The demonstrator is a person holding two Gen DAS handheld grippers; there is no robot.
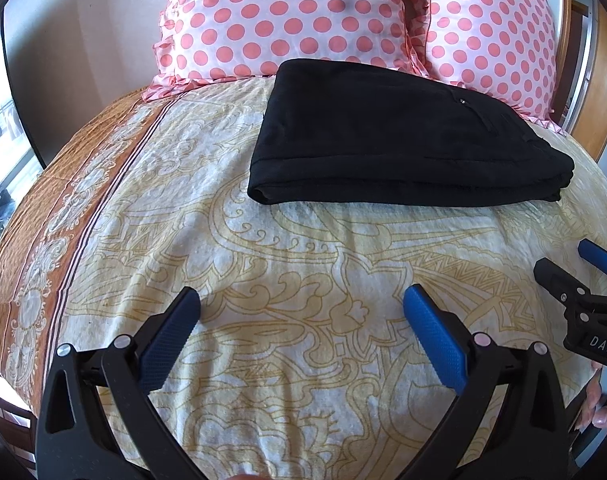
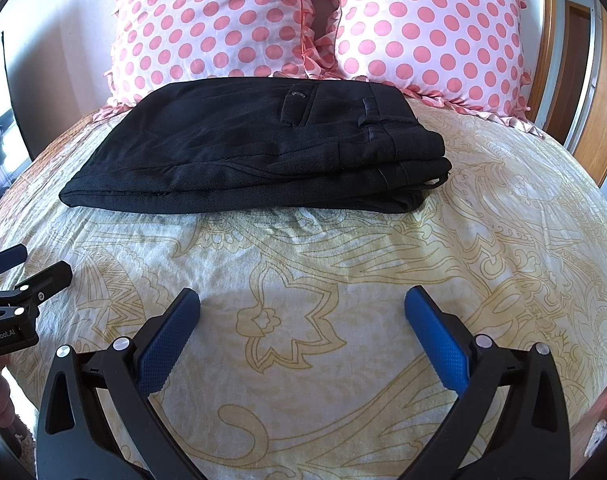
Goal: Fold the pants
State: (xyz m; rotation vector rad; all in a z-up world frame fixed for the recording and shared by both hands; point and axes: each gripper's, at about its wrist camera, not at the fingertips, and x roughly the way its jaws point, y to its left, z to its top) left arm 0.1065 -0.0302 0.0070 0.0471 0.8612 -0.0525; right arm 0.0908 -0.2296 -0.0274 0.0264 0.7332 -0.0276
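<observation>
Well, both claws are back from the work: the black folded fabric pants (image 1: pixel 407 132) lie ahead of them, up the bed near the 2 pink polka-dot pillows (image 1: pixel 287 16), well apart from either set of pads. The bundle's long axis runs crosswise, left to right, so each claw faces a long folded edge rather than an end. In the right wrist view the waistband, belt loops and a pocket sit at the bundle's right end, layers stacked in a neat slab. By my reading, the fold looks finished or very nearly so.

The left claw (image 1: pixel 301 300) has its blue pads spread wide, nothing between them, hovering over bare sheet. The right claw (image 2: pixel 302 300) is likewise spread wide and empty. They sit just beside each other; each one shows at the edge of the other's view. In the left view the pants lie ahead and to the right; in the right view, slightly left. Neither arm looks clearly nearer, I'd say.

Underneath is the cream and gold paisley bedsheet (image 1: pixel 263 280), soft and a little rumpled, with an orange patterned border along the left. A wooden headboard frame (image 2: pixel 551 40) rises at the right, pale wall behind, bright daylight throughout.
</observation>
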